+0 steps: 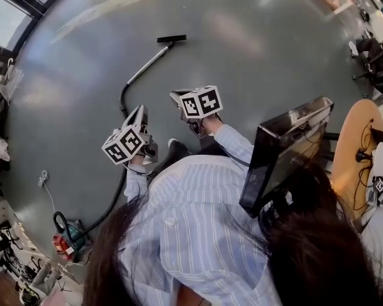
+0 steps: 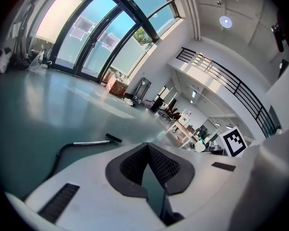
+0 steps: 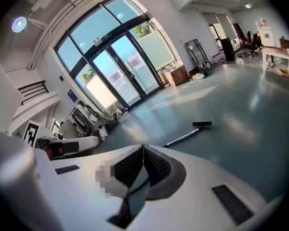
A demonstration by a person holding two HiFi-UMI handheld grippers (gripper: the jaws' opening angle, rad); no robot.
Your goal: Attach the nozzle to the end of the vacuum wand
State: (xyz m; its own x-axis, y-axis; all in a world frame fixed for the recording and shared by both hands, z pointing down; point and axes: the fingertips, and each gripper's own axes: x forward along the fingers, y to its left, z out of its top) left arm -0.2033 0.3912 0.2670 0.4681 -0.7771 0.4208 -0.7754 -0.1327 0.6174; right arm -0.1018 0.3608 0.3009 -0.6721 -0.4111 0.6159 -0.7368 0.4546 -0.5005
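Head view: left tool (image 1: pixel 142 111) and right tool (image 1: pixel 175 97), both clenched empty, faced a silver metal vacuum wand (image 1: pixel 147 62) lying lengthwise ahead, black flat nozzle (image 1: pixel 172 39) farthest, right tool nearer.

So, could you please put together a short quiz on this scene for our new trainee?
1. True or false: the left gripper and the right gripper both have their jaws shut on nothing.
2. The wand lies: A on the floor; B on a desk; C in the right gripper.
3. What black part sits at the wand's end away from the hose?
Key: 1 true; 2 A; 3 the nozzle.
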